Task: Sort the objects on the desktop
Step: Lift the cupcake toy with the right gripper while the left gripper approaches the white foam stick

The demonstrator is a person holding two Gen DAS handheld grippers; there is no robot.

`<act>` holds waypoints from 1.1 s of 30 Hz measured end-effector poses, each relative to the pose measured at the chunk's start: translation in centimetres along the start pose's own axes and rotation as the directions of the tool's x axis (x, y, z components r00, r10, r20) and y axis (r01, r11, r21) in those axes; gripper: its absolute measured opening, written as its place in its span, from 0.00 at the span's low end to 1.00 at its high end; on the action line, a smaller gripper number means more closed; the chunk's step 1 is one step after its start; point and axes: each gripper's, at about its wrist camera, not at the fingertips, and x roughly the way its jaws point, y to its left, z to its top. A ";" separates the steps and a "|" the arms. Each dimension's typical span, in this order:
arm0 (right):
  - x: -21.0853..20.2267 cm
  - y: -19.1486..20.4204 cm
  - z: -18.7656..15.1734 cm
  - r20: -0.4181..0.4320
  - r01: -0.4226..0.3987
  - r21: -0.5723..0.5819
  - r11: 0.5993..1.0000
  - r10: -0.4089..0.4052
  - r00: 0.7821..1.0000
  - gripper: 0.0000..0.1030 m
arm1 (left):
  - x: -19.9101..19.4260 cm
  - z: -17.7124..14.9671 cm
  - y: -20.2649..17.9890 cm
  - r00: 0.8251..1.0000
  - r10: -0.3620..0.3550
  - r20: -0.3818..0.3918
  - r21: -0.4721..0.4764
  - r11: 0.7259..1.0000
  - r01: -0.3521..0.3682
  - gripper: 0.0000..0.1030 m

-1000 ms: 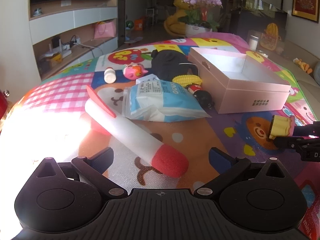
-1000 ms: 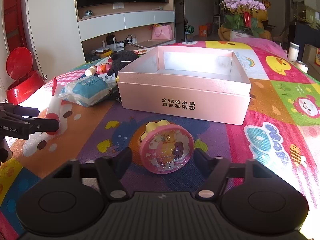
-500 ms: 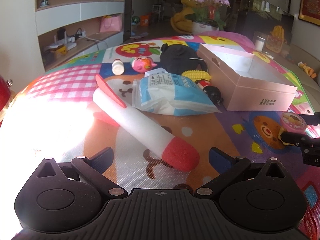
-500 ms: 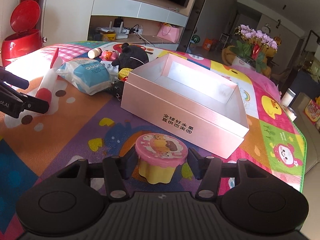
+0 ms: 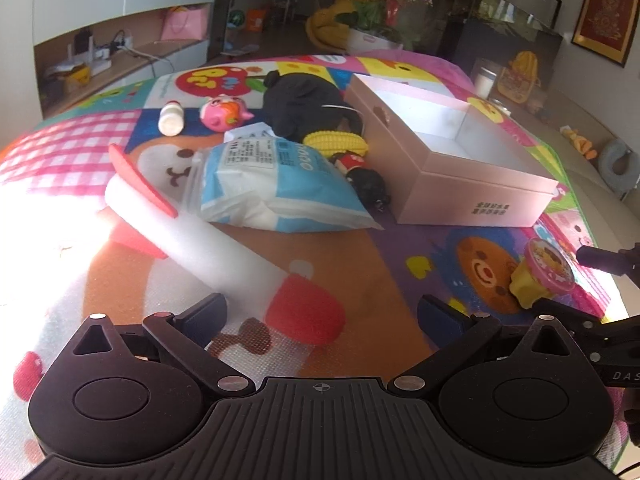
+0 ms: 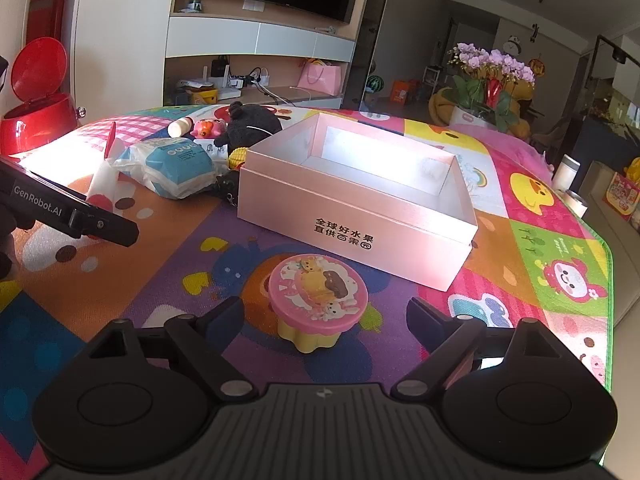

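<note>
A pink-lidded yellow toy cup (image 6: 318,302) stands upright on the play mat between the fingers of my open right gripper (image 6: 325,316), which do not touch it. It also shows in the left wrist view (image 5: 542,276). The open, empty pink box (image 6: 360,208) stands just beyond it and shows in the left wrist view (image 5: 456,152). My left gripper (image 5: 322,316) is open around the red tip of a white foam rocket (image 5: 216,248). A blue-white wipes pack (image 5: 272,184), a corn toy (image 5: 336,145), a black plush (image 5: 308,108), a pig toy (image 5: 224,114) and a small bottle (image 5: 171,119) lie left of the box.
A red bin (image 6: 36,104) stands off the mat's left edge. A flower pot (image 6: 488,92) stands beyond the far end. Two cups (image 6: 566,168) stand past the right edge. The left gripper's body (image 6: 68,212) reaches in at the left of the right wrist view.
My right gripper has set the toy cup down upright on the mat and opened off it. My left gripper has moved closer over the rocket's red tip.
</note>
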 end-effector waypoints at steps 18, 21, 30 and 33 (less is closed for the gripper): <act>2.2 -0.2 0.5 -0.018 -0.005 0.094 0.996 0.007 1.000 0.88 | -0.4 1.2 3.0 0.976 0.212 0.052 0.031 0.976 -0.214 0.67; 2.3 -0.4 0.5 -0.020 -0.002 0.106 0.994 0.004 1.000 0.88 | -2.0 0.8 3.4 0.981 0.186 0.054 0.064 0.980 -0.189 0.66; 2.5 0.0 0.1 -0.027 -0.001 0.100 0.995 0.003 1.000 0.89 | -3.4 0.6 5.8 0.974 0.222 0.041 -0.014 0.975 -0.221 0.94; 2.7 0.2 0.1 -0.032 0.001 0.101 0.995 0.003 0.999 0.89 | -2.6 1.0 6.1 0.976 0.215 0.034 -0.066 0.975 -0.213 0.95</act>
